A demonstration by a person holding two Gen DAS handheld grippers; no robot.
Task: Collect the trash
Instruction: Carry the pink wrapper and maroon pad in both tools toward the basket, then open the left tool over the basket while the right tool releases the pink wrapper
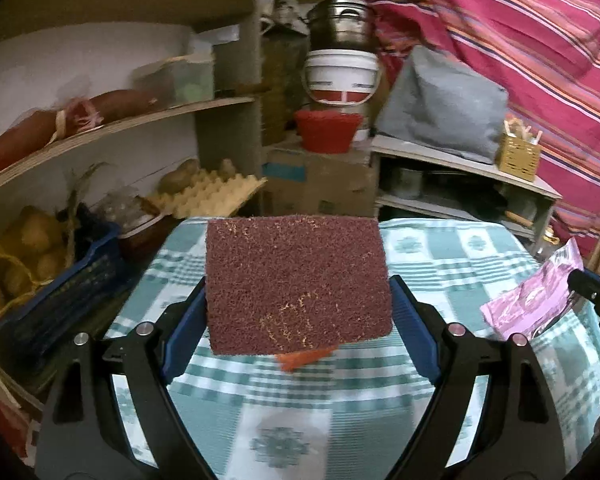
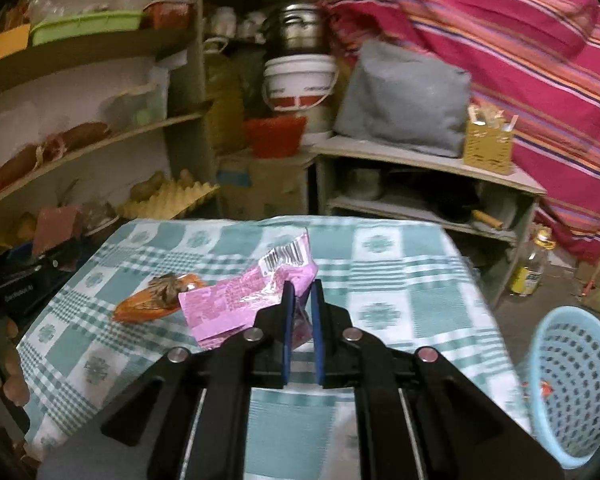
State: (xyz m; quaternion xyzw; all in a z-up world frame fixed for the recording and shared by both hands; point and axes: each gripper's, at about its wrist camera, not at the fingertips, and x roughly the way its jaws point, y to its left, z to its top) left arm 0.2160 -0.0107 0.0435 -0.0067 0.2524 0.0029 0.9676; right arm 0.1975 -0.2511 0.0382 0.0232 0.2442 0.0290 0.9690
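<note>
My left gripper [image 1: 298, 292] is shut on a maroon scouring pad [image 1: 296, 284] and holds it above the checked table [image 1: 296, 412]. An orange peel scrap [image 1: 304, 358] lies on the cloth just under the pad. My right gripper [image 2: 302, 292] is shut on a pink snack wrapper [image 2: 244, 296] and holds it over the table [image 2: 400, 280]. The wrapper also shows in the left wrist view [image 1: 532, 300]. The orange scrap [image 2: 156, 300], with a brown dried piece on it, lies left of the wrapper. The pad [image 2: 56, 228] shows at the far left in the right wrist view.
A light blue perforated basket [image 2: 572, 384] stands on the floor right of the table. Shelves [image 1: 112, 128] with an egg tray [image 1: 208, 196] and crates stand to the left. A low shelf [image 2: 428, 160] with a grey bag stands behind; a bottle [image 2: 534, 264] is on the floor.
</note>
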